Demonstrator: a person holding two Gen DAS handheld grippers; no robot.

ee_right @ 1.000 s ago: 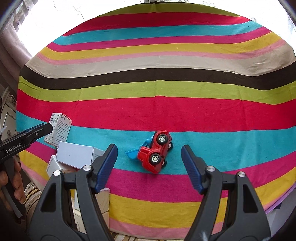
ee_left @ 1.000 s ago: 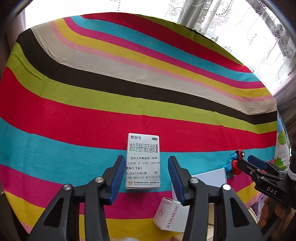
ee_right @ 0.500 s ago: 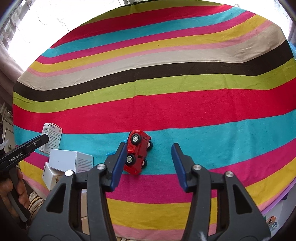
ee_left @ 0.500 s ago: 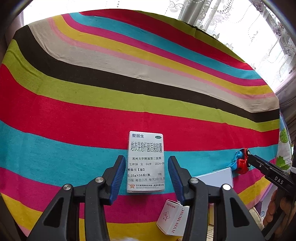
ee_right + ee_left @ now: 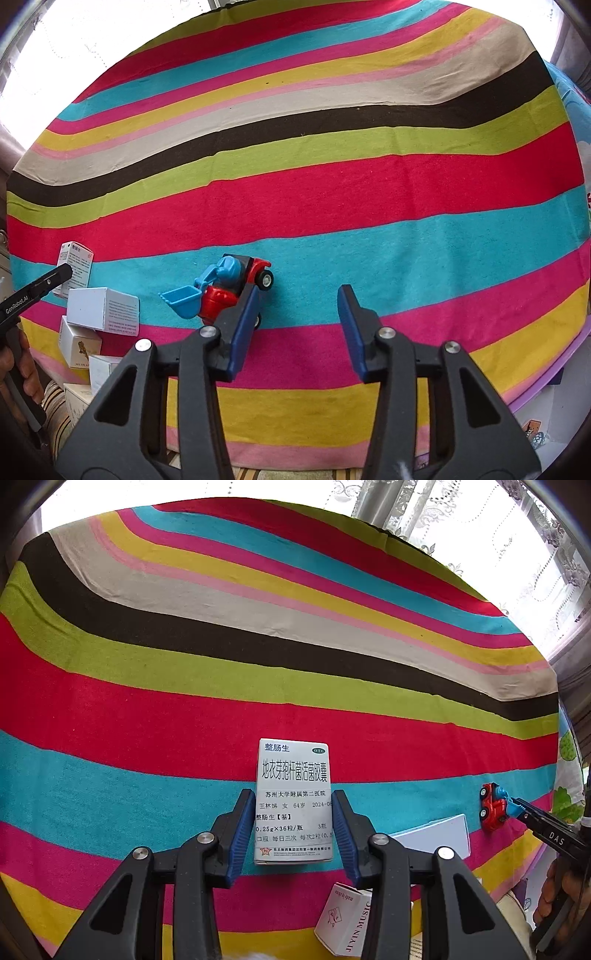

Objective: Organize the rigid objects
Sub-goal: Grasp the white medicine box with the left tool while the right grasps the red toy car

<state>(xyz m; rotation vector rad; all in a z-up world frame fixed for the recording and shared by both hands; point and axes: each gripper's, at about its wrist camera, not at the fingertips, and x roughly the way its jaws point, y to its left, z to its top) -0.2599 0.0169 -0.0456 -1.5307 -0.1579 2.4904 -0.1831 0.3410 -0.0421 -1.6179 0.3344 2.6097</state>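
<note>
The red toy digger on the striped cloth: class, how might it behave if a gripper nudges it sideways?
The toy digger has round wheels, so it may roll along the striped cloth. It looks like hard plastic, probably light and stiff. Its jutting blue scoop could catch or pivot.

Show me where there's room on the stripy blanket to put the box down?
The far stripes beyond the medicine box lie bare, and so does the blanket right of the toy digger. It's crowded near the white boxes at the near edge.

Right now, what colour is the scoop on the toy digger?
Light blue; the toy digger's scoop shows best in the right wrist view.
</note>
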